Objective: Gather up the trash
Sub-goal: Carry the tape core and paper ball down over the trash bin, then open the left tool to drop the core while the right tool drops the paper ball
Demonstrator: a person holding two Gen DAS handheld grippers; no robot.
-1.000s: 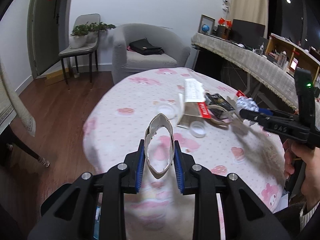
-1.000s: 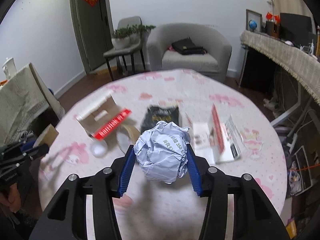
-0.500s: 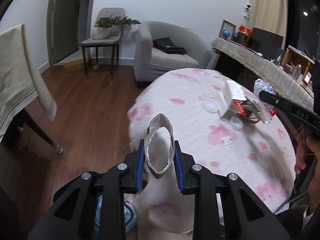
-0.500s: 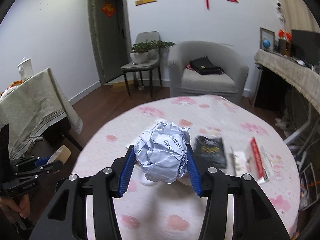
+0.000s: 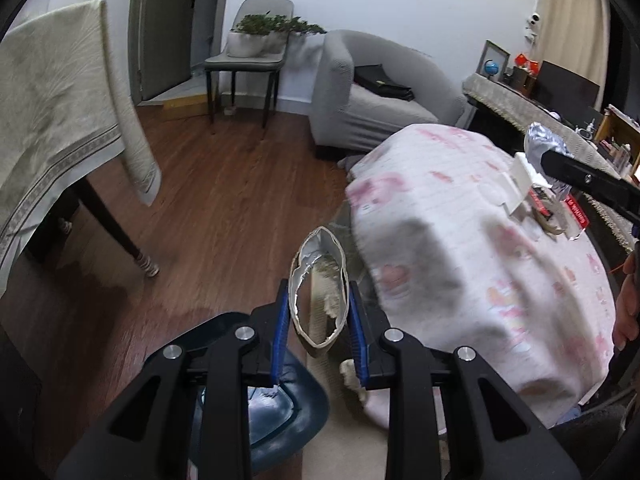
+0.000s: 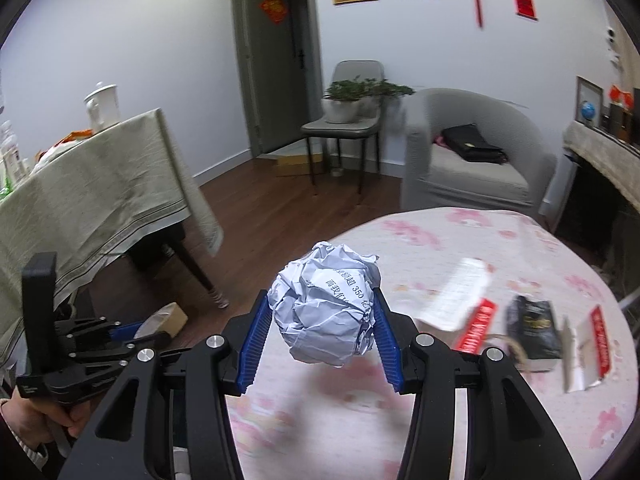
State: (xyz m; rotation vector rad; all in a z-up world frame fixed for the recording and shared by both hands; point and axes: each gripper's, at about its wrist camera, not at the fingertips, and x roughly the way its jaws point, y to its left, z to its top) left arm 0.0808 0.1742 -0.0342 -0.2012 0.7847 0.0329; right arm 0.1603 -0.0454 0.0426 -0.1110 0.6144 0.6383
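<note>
Left wrist view: beneath the left gripper (image 5: pixel 319 322) lies a dark blue bin (image 5: pixel 280 408) on the wood floor, and the gripper's blue pads are clamped on a squashed cardboard ring (image 5: pixel 319 292) held off the edge of the round table (image 5: pixel 480 264) with its pink-patterned cloth. In the right wrist view, the right gripper (image 6: pixel 322 332) is closed on a crumpled paper ball (image 6: pixel 326 308) above the table's near edge, while to its right a torn box (image 6: pixel 460 300), a black packet (image 6: pixel 534 326) and other scraps lie on the cloth.
</note>
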